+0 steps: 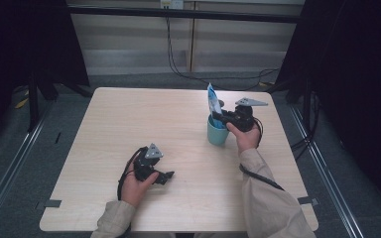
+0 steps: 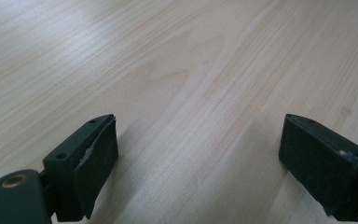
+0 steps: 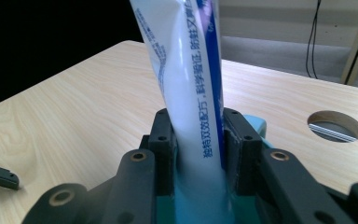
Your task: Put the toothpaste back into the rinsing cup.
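Table: a pale wood table (image 1: 129,124) takes up the middle of the high view, with a dark floor around it. A round hole in its top (image 3: 334,125) sits at the right of the right gripper view.
Cup: a small teal cup (image 1: 217,134) stands upright right of centre in the high view, on the table.
Tube: a white and blue toothpaste tube (image 3: 186,84) stands tilted in the cup, its flat crimped end up. It rises up the middle of the right gripper view.
My right gripper: my right gripper (image 1: 222,118) is at the cup's mouth, and its jaws are clamped on the tube's lower body just above the rim.
My left gripper: my left gripper (image 2: 198,163) rests low on bare wood at the lower left of the high view, well apart from the cup. Its jaws are wide apart with nothing between them.
Handling: I judge the tube light, soft and smooth-skinned, so a hard squeeze would dent it or push paste out.
Where to hold: the stiffer shoulder near the cap seems the safest grip; that part is hidden inside the cup.
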Tool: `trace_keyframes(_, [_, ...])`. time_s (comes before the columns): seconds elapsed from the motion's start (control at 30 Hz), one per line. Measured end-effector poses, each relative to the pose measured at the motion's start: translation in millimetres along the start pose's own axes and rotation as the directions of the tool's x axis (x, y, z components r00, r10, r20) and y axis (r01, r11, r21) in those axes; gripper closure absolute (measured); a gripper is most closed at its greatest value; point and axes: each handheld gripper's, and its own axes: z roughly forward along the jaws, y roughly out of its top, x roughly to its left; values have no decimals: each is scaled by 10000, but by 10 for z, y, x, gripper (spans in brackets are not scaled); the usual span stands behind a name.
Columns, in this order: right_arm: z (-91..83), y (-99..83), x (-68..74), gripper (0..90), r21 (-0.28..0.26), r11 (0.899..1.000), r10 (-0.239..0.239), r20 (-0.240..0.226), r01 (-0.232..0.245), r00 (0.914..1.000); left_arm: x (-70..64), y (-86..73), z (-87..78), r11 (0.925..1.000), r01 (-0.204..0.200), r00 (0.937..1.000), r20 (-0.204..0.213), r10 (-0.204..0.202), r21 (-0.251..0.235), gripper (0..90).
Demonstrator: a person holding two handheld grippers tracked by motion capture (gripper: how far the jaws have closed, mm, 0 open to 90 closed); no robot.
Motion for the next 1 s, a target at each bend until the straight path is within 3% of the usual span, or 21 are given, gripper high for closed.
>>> trace_keyframes(0.4, [-40,-45,-23,647,47,9997,244,-64,-244,9997,-1,0,0,10000,5,10000,-2,-5,1,114])
trace_keyframes(0.83, [-99,71,-2,580,-280,9995,155,52,-154,9999,-1,0,0,10000,1,10000,-4,-1,0,115])
trace_keyframes(1.0, [-116,110,13,539,0,10000,-42,224,42,9997,-1,0,0,10000,2,10000,-4,-2,-5,114])
